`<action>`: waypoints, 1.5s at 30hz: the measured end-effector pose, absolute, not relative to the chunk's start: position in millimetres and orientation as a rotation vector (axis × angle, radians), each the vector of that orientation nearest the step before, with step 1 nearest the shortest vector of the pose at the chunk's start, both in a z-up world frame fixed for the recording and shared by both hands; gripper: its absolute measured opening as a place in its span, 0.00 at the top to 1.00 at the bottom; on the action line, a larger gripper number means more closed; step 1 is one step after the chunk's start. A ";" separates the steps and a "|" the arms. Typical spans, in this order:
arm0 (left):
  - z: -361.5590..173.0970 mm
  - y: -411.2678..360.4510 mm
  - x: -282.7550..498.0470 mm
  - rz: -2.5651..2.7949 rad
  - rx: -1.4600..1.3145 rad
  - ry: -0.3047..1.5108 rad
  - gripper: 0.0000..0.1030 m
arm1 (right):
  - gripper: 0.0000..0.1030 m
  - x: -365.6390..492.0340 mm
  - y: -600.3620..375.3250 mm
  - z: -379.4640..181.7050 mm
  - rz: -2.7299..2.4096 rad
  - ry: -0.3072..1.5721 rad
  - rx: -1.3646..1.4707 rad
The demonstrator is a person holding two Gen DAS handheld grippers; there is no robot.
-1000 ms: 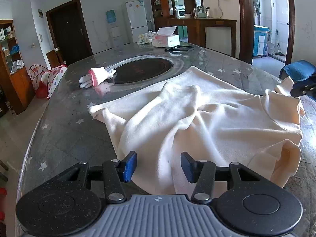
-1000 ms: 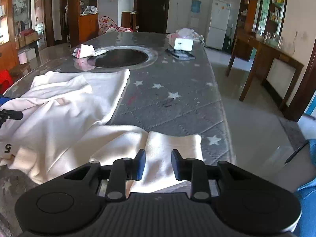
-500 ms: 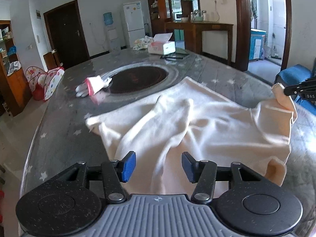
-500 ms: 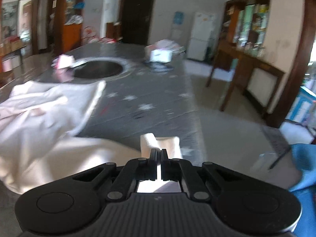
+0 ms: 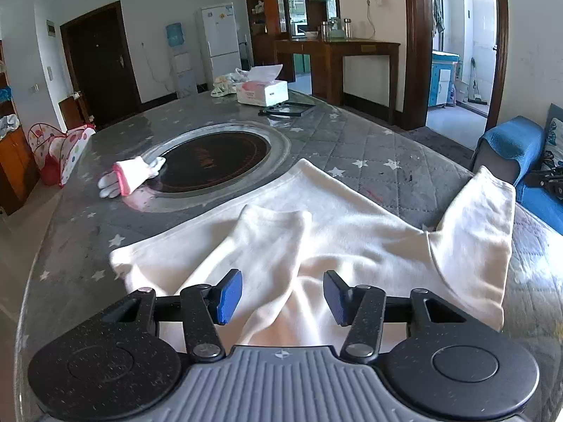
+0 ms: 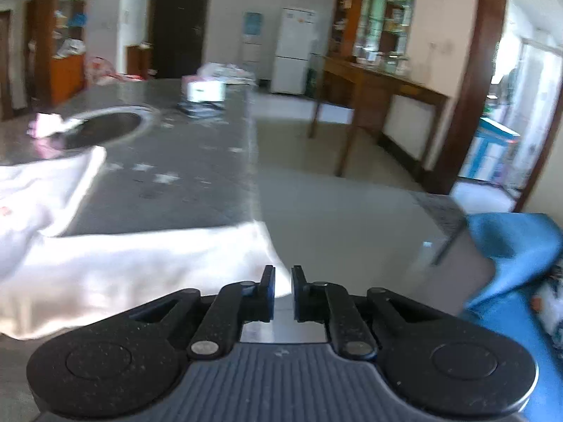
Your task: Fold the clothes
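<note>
Since the earlier frames, the right claw [image 6: 282, 290] is closing from a wide stance to a narrow gap and is rising off the table [image 5: 380, 140], pinching the end of a sleeve [image 5: 482, 207] of the cream garment [image 5: 316, 239]; in the left wrist view that sleeve is standing lifted near the right edge of the table. Motion blur in the right wrist view is limiting detail at the pads. The left claw [image 5: 278, 295] is hanging fully open above the near part of the garment, gripping nothing. Judgement: a sleeve is being drawn up for a fold. The garment is lying rumpled across the near half of the grey star-patterned table, short of the round dark inset [image 5: 211, 161]. A white glove [image 5: 128, 176], a tissue box [image 5: 262, 91] and a fridge [image 5: 220, 38] are also showing.
</note>
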State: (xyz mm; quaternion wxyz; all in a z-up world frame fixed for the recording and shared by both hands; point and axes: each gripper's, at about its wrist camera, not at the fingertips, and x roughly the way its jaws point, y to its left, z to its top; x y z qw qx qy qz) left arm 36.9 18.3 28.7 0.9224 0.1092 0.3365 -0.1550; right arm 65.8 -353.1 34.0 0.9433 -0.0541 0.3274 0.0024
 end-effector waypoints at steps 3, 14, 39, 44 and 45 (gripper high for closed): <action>25.7 6.5 49.5 -0.327 0.230 0.702 0.49 | 0.82 68.2 -339.5 32.3 0.081 0.667 -0.105; 0.3 -27.2 105.0 -0.294 0.239 0.757 0.57 | 0.68 78.1 -284.1 21.5 0.281 0.678 -0.130; 95.7 194.8 -32.7 0.194 -0.130 0.428 0.97 | 0.52 84.5 -273.0 14.1 0.252 0.712 -0.191; 55.2 238.1 -43.0 0.354 -0.130 0.566 0.97 | 0.51 87.0 -267.8 16.5 0.251 0.721 -0.230; 45.3 244.4 -42.0 0.359 -0.150 0.606 0.97 | 0.51 86.6 -265.9 18.3 0.255 0.720 -0.242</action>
